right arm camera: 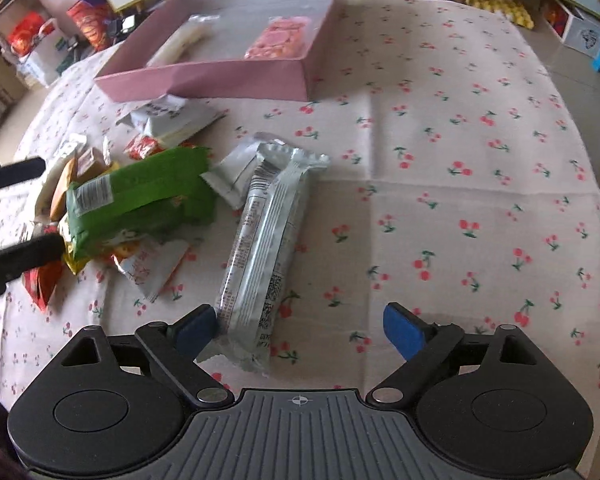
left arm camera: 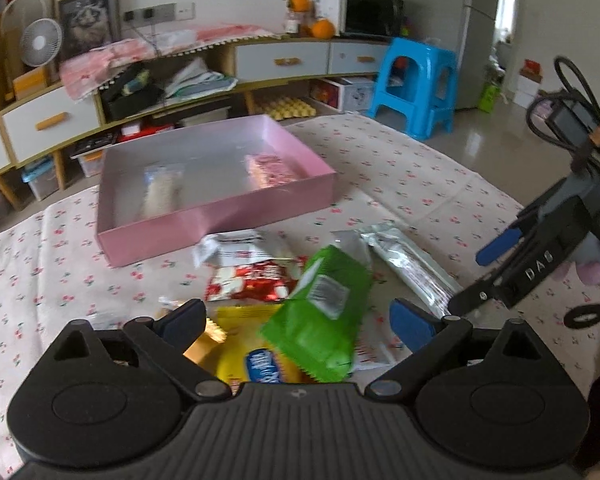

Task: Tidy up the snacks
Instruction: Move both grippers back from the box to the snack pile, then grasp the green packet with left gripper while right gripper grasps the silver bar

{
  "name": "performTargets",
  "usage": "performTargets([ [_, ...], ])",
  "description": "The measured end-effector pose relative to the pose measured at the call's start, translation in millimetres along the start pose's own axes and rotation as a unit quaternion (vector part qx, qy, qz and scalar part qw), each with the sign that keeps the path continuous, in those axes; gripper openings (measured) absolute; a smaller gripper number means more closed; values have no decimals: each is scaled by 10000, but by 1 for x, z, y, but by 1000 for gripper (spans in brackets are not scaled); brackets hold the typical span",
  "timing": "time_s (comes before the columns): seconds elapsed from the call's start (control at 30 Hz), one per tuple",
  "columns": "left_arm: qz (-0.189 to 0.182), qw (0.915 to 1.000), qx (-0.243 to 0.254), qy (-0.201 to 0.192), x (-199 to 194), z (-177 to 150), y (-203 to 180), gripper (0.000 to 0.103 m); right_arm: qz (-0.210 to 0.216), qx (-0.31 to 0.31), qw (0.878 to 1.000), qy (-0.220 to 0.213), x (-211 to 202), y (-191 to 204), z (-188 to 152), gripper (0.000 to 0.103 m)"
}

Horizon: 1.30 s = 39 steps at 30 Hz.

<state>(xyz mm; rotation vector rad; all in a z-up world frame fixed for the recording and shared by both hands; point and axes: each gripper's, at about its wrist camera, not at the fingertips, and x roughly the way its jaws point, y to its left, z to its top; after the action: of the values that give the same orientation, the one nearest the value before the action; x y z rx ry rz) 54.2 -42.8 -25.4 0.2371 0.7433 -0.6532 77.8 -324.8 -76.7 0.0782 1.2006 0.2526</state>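
Note:
A pink box (left arm camera: 220, 216) (right arm camera: 236, 80) sits on the cherry-print tablecloth and holds a white snack (left arm camera: 160, 196) (right arm camera: 180, 42) and a pink snack (left arm camera: 270, 170) (right arm camera: 282, 38). In front of it lies a pile of snack packets with a green packet (left arm camera: 324, 304) (right arm camera: 140, 196) on top. My left gripper (left arm camera: 300, 320) is open, jaws on either side of the green packet. My right gripper (right arm camera: 300, 330) (left arm camera: 496, 272) is open over the near end of a long silver packet (right arm camera: 266, 248) (left arm camera: 412, 268); its left finger touches the packet.
Red (left arm camera: 256, 280), yellow (left arm camera: 240, 340) and white packets (left arm camera: 240, 246) lie in the pile. The tablecloth (right arm camera: 460, 200) stretches to the right. A blue stool (left arm camera: 416, 84) and low cabinets (left arm camera: 260, 60) stand behind the table.

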Motion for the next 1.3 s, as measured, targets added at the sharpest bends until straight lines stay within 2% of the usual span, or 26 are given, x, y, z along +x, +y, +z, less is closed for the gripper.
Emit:
performTargets([
  [0.27, 24, 9989, 386, 276, 19, 6, -22, 76, 88, -2, 10000, -4, -4, 4, 3, 92],
  [0.4, 174, 9974, 554, 433, 28, 6, -28, 74, 110, -64, 9999, 4, -1, 10, 4, 92],
  [0.57, 380, 9966, 449, 569, 33, 6, -24, 62, 84, -113, 9999, 50, 6, 15, 4, 92],
  [0.8, 235, 9983, 187, 500, 28, 9, -20, 53, 15, -131, 9999, -46, 11, 19, 6, 91],
  [1.0, 138, 9991, -189, 365, 21, 14, -15, 50, 21, -144, 9998, -137, 12, 24, 8, 90],
  [1.07, 171, 9989, -230, 381, 22, 15, -15, 50, 12, -129, 9998, -167, 12, 25, 8, 86],
  [1.2, 122, 9978, -177, 627, 27, 14, -16, 50, -52, -90, 9997, -205, 12, 26, 9, 81],
  [1.3, 124, 9955, -124, 931, 35, 12, -19, 51, -99, -48, 9997, -237, 12, 25, 9, 73],
])
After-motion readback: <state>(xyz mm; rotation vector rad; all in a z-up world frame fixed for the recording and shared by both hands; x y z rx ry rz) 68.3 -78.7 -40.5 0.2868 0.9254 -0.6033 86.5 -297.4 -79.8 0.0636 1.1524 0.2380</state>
